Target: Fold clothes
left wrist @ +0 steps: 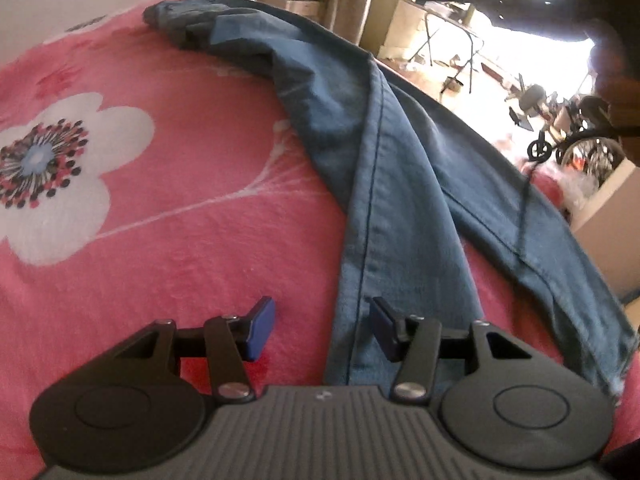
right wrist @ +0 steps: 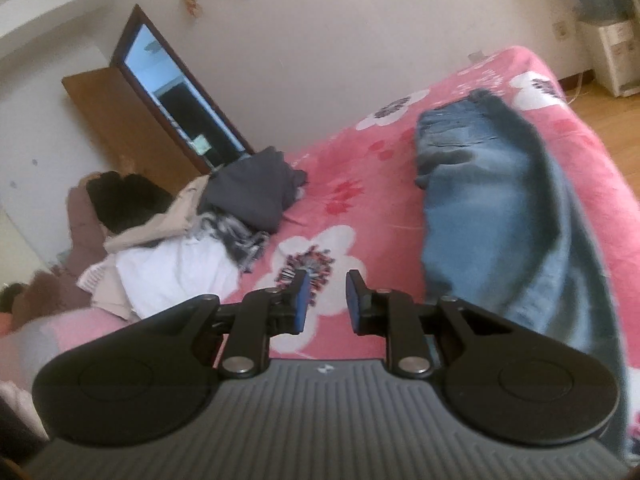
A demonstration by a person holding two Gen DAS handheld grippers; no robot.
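Jeans [left wrist: 404,152] spread lengthwise on pink floral bed [left wrist: 180,240]. Left tool [left wrist: 322,328] half open over a leg hem, gripping nothing. Right tool [right wrist: 325,300] slightly parted, empty, beside jeans.

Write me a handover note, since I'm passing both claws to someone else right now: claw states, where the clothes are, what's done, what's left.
Left claw: open, empty, low over the bedspread, at the near leg edge of the jeans.
Right claw: open with a narrow gap, empty, over the bedspread left of the jeans.
Jeans: spread lengthwise along the bed's edge, legs overlapping, waist at the far end.
Pile of clothes: unfolded, at the far left in the right wrist view.
Done: jeans laid out; no finished fold shows.
Left: grip the leg end, fold the jeans, then work through the pile.
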